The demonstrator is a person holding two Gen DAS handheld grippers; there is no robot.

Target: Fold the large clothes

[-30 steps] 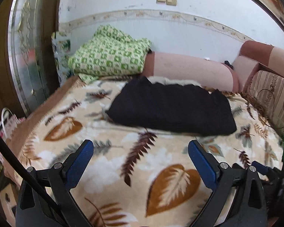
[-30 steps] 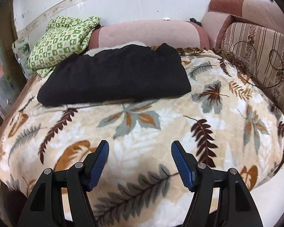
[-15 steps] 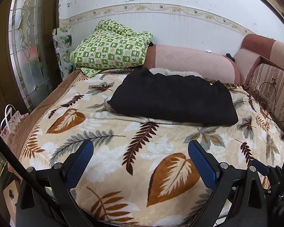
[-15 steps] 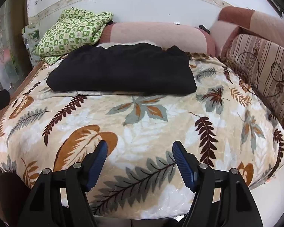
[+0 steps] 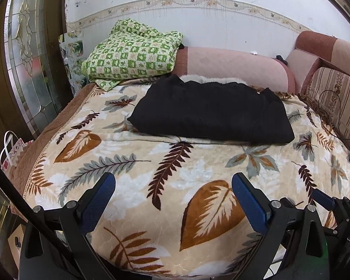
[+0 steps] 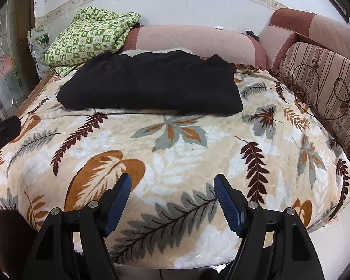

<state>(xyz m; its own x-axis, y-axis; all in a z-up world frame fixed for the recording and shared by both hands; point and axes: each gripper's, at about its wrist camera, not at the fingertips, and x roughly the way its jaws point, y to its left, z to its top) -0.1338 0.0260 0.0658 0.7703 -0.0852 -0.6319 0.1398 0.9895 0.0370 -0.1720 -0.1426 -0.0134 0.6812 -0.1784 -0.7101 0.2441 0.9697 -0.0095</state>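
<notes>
Bedding first: the bed (image 5: pixel 165 210) wears a leaf-print blanket that fills both views, and the black garment (image 5: pixel 210 114) lies on its far half, close to the pink bolster (image 5: pixel 233 67) at the wall. From the left gripper (image 5: pixel 173 200) the garment sits at about 12 to 1 o'clock, well apart across bare blanket; from the right gripper (image 6: pixel 170 200) it sits at about 11 to 12 o'clock, also well apart. Neither seems clearly nearer, so each arm would suit its own end.

The garment looks already folded into a thick oblong. Its long axis runs 9 to 3 o'clock, crosswise to both grippers, with the near long edge facing them and the left end tapering toward the green checked quilt (image 5: pixel 133 53). Which end is collar or hem cannot be told.

Both grippers hang past the near edge of the bed with blue pads spread wide, holding nothing. Any further fold probably means reaching forward to that near edge.
</notes>
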